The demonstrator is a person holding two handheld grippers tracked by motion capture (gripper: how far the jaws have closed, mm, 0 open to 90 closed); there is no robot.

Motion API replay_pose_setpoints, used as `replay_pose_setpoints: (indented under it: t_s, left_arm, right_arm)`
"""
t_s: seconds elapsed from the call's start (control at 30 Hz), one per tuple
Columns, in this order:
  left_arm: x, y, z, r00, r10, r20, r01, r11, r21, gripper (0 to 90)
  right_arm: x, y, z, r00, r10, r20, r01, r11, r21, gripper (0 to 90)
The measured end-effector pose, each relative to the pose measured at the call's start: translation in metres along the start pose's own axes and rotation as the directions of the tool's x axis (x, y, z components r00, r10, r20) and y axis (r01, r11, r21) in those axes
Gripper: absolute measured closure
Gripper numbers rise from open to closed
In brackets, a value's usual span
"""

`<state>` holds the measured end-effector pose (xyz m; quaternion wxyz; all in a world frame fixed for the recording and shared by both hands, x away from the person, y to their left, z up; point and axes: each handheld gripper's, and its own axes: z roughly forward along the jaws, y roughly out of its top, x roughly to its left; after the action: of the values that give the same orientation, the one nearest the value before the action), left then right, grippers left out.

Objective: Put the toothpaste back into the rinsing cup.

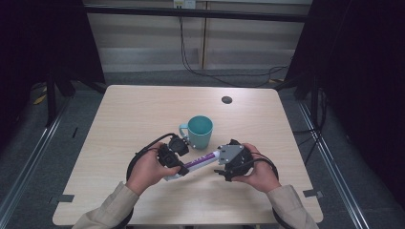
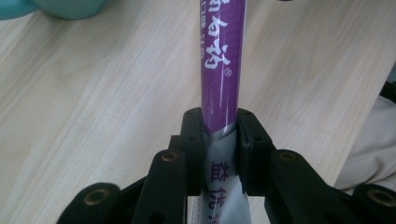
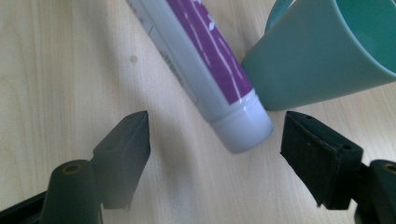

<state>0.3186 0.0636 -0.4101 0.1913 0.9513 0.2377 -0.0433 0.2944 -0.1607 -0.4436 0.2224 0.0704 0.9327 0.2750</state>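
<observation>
Clamping purple-and-white plastic toothpaste tube (image 2: 219,70) in left gripper (image 2: 219,140). Gaping wide with right gripper (image 3: 215,154) around its white cap end (image 3: 243,128), untouched, beside teal plastic mug (image 3: 322,56)

Wooden table (image 1: 143,109), teal mug (image 1: 200,132)

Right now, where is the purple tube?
In the high view the purple tube is near the table's front middle, just before the teal cup, its flat end pinched by the left tongs, cap end between the open right tongs.
</observation>
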Motion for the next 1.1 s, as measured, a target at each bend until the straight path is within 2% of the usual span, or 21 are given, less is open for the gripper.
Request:
replay_pose_setpoints:
  t_s: [0.27, 0.43, 0.47, 0.5, 0.63, 0.67, 0.7, 0.73, 0.8, 0.87, 0.9, 0.93, 0.97, 1.03, 1.1]
  left_arm:
    - [-0.004, 0.007, 0.004, 0.9994, 0.028, 0.018, -0.028, 0.9996, 0.000, 74.9]
    - [-0.006, 0.011, 0.006, 0.9986, 0.049, 0.023, -0.049, 0.9988, 0.005, 74.8]
    - [-0.007, 0.012, 0.006, 0.9985, 0.050, 0.023, -0.050, 0.9987, 0.001, 74.8]
    - [-0.007, 0.014, 0.006, 0.9983, 0.048, 0.033, -0.048, 0.9988, -0.007, 74.8]
    - [-0.008, 0.017, 0.006, 0.9979, 0.060, 0.025, -0.059, 0.9981, -0.017, 74.8]
    - [-0.007, 0.018, 0.004, 0.9967, 0.076, 0.027, -0.076, 0.9970, -0.018, 74.1]
    - [-0.008, 0.019, 0.004, 0.9971, 0.071, 0.026, -0.071, 0.9971, -0.028, 74.1]
    - [-0.008, 0.019, 0.002, 0.9968, 0.075, 0.028, -0.074, 0.9967, -0.032, 72.9]
    - [-0.005, 0.019, 0.000, 0.9961, 0.075, 0.048, -0.071, 0.9948, -0.073, 72.0]
    - [-0.001, 0.017, -0.003, 0.9960, 0.084, 0.030, -0.079, 0.9859, -0.148, 65.9]
    - [0.000, 0.016, -0.003, 0.9961, 0.088, 0.011, -0.085, 0.9839, -0.157, 56.6]
    - [0.002, 0.015, -0.002, 0.9972, 0.073, 0.011, -0.070, 0.9824, -0.173, 46.5]
    - [0.003, 0.015, -0.003, 0.9976, 0.067, 0.019, -0.063, 0.9826, -0.175, 42.1]
    - [0.004, 0.013, -0.005, 0.9988, 0.047, -0.009, -0.048, 0.9797, -0.194, 38.3]
    - [0.007, 0.012, -0.010, 0.9992, 0.039, -0.008, -0.039, 0.9705, -0.238, 34.9]
  right_arm:
    - [0.002, 0.001, 0.006, 0.9998, 0.000, -0.022, 0.000, 1.000, -0.019, 28.5]
    - [0.003, -0.001, 0.008, 0.9996, 0.002, -0.029, -0.002, 1.000, -0.001, 39.1]
    - [0.002, -0.001, 0.009, 0.9996, -0.004, -0.030, 0.004, 1.000, -0.001, 40.4]
    - [0.001, -0.002, 0.009, 0.9997, -0.005, -0.023, 0.006, 1.000, 0.006, 45.7]
    - [0.000, -0.003, 0.009, 0.9994, 0.002, -0.035, -0.001, 1.000, 0.025, 50.8]
    - [0.003, -0.003, 0.009, 0.9976, 0.007, -0.068, -0.004, 0.999, 0.049, 58.1]
    - [0.003, -0.003, 0.009, 0.9976, 0.007, -0.068, -0.004, 0.999, 0.049, 58.1]
    - [0.004, -0.005, 0.008, 0.9956, 0.048, -0.080, -0.044, 0.998, 0.048, 60.9]
    - [0.003, -0.006, 0.007, 0.9949, 0.044, -0.090, -0.041, 0.998, 0.042, 61.5]
    - [0.001, -0.008, 0.004, 0.9919, 0.073, -0.104, -0.070, 0.997, 0.030, 62.5]
    - [0.001, -0.009, 0.001, 0.9913, 0.082, -0.103, -0.080, 0.997, 0.020, 62.6]
    - [0.000, -0.009, -0.001, 0.9916, 0.085, -0.097, -0.083, 0.996, 0.021, 62.7]
    - [-0.001, -0.009, -0.003, 0.9914, 0.086, -0.098, -0.084, 0.996, 0.024, 62.8]
    - [-0.002, -0.011, -0.007, 0.9922, 0.087, -0.090, -0.084, 0.996, 0.029, 62.9]
    - [-0.002, -0.013, -0.009, 0.9931, 0.082, -0.083, -0.079, 0.996, 0.038, 63.0]
